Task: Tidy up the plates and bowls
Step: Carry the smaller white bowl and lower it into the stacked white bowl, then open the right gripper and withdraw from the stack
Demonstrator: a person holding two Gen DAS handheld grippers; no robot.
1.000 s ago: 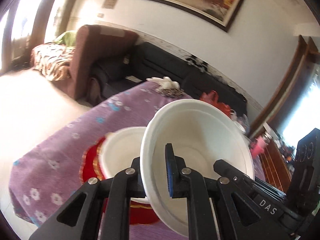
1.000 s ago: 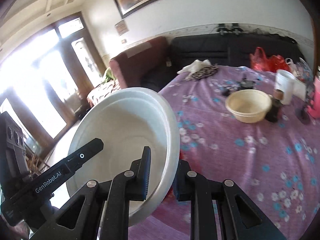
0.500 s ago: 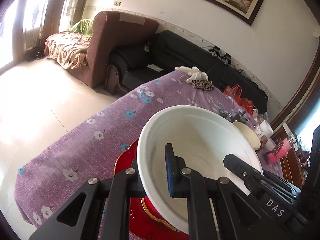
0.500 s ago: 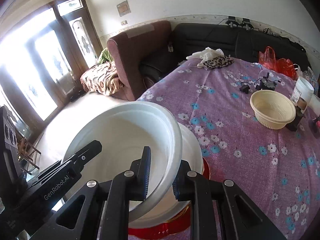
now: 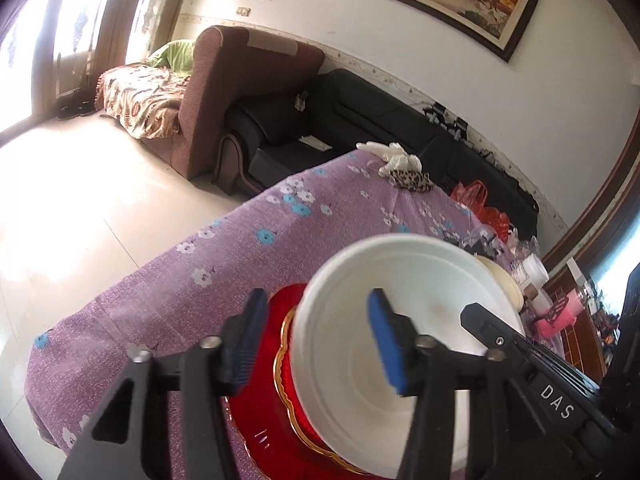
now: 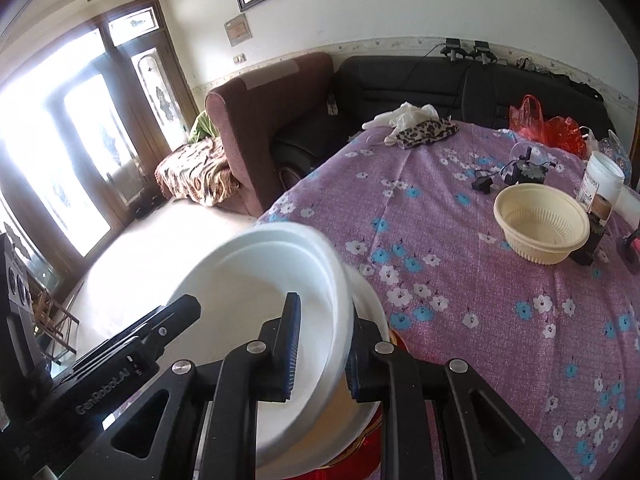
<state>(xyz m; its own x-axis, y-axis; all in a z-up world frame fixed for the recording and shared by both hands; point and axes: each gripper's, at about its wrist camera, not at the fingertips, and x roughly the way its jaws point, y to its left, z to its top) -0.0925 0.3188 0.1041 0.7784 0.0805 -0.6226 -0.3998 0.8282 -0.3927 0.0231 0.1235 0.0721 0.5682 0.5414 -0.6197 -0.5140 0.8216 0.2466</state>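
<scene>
Purple flowered cloth covers the table (image 6: 460, 280) in a living room, with a black sofa and a brown armchair beyond its far edge.

On the near left part of that table, the left gripper (image 5: 316, 332) stands with its jaws opening wide; the near-left rim of the white bowl (image 5: 420, 320) lies between the blue pads, but neither pad presses on it. The right gripper (image 6: 320, 344) is at the bowl's opposite side, its jaws also opening: the rim (image 6: 340, 300) sits in the narrow gap, the right pad looks to be against it and the left pad stands clear, so the pinch seems to be letting go.

That bowl rests tilted inside a second white bowl (image 6: 368, 304), which sits on a red plate with a gold edge (image 5: 280, 360). Farther right on the cloth stands a cream basket bowl (image 6: 540, 224), well apart from the stack, with a white jar (image 6: 604, 176) just behind it.

Judging by its thin, even wall and matte finish, the white bowl is probably light and stiff, plastic or melamine, smooth enough to slide in a loose pinch. The rim is the sensible place to hold it, from two opposite sides as here. Since it sits crooked in the lower bowl, it may rock or settle once freed.
</scene>
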